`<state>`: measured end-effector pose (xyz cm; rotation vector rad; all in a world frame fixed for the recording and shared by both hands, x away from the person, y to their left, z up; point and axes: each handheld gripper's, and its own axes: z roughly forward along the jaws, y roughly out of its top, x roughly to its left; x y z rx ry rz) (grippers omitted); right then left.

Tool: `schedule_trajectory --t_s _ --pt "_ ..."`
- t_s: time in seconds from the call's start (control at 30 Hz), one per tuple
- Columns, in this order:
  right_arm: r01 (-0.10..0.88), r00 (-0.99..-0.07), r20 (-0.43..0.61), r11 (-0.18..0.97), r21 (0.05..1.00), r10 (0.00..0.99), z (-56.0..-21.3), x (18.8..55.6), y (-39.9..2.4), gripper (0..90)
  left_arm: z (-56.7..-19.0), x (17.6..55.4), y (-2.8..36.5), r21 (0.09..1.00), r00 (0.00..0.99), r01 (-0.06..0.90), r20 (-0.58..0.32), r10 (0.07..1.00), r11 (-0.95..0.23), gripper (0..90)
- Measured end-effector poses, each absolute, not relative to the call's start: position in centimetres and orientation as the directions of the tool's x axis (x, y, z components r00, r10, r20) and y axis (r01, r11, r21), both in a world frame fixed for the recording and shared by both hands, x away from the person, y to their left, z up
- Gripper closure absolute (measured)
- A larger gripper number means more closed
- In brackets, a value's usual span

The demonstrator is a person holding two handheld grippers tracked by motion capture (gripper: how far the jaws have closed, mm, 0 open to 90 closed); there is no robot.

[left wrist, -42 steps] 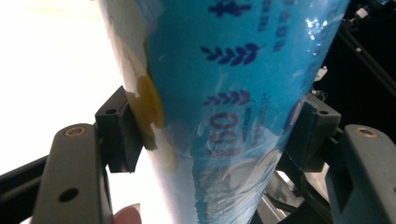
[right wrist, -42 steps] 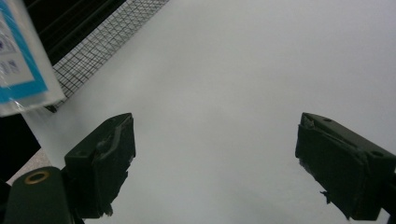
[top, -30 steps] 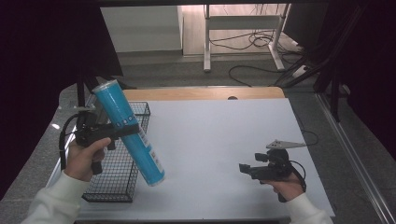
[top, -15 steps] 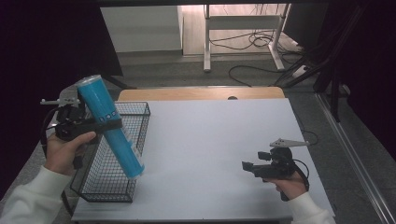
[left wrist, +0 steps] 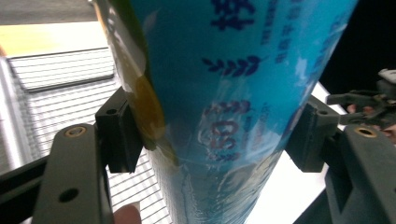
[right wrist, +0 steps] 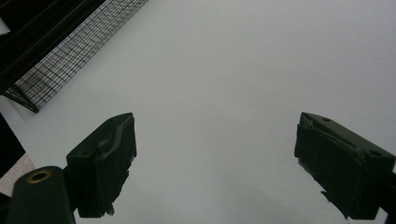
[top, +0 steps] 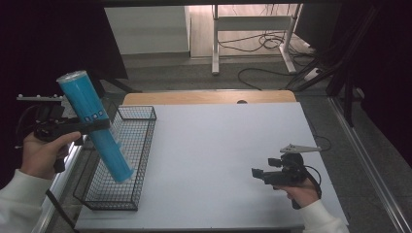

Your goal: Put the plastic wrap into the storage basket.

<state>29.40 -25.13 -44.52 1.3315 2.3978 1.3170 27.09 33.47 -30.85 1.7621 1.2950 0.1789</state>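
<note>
A long blue tube-shaped package (top: 94,125) with printed lettering hangs tilted over the black wire basket (top: 141,145) at the table's left. My left gripper (top: 92,127) is shut on its middle, and in the left gripper view both pads press the blue package (left wrist: 233,93) from either side. The package's lower end sits inside the basket's outline, above its mesh floor. My right gripper (top: 256,173) rests low near the table's front right, pointing left. Its jaws (right wrist: 215,168) stand wide apart over bare white table with nothing between them.
The white table (top: 218,145) has a wooden strip along its far edge. The wire basket's corner (right wrist: 56,60) lies far ahead of the right gripper. Cables and a desk frame sit on the floor beyond the table.
My left gripper has carried the blue package leftward and up, from beside the basket's right wall to above the basket. The right gripper has stayed put.
</note>
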Motion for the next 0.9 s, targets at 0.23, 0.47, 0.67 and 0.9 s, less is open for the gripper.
schedule_trajectory --t_s 0.23,0.47,0.67,0.9 --pt "0.647 -0.610 0.301 0.242 0.723 0.733 -44.5 29.4 -25.1 14.1 -31.9 27.5 33.6 0.662 0.401 0.745 -0.339 0.851 -0.087 32.1" --pt "0.646 -0.610 0.295 0.245 0.723 0.736 -44.6 29.5 -25.1 14.2 -33.8 28.1 33.6 0.635 0.393 0.765 -0.327 0.859 -0.109 32.1" --pt "0.643 -0.614 0.291 0.251 0.724 0.733 -44.6 29.4 -25.1 14.2 -34.8 28.5 33.5 0.604 0.388 0.785 -0.303 0.870 -0.140 32.1" --pt "0.643 -0.617 0.287 0.258 0.721 0.733 -44.7 29.3 -25.0 14.2 -36.3 28.9 32.9 0.573 0.387 0.803 -0.287 0.876 -0.167 32.1"
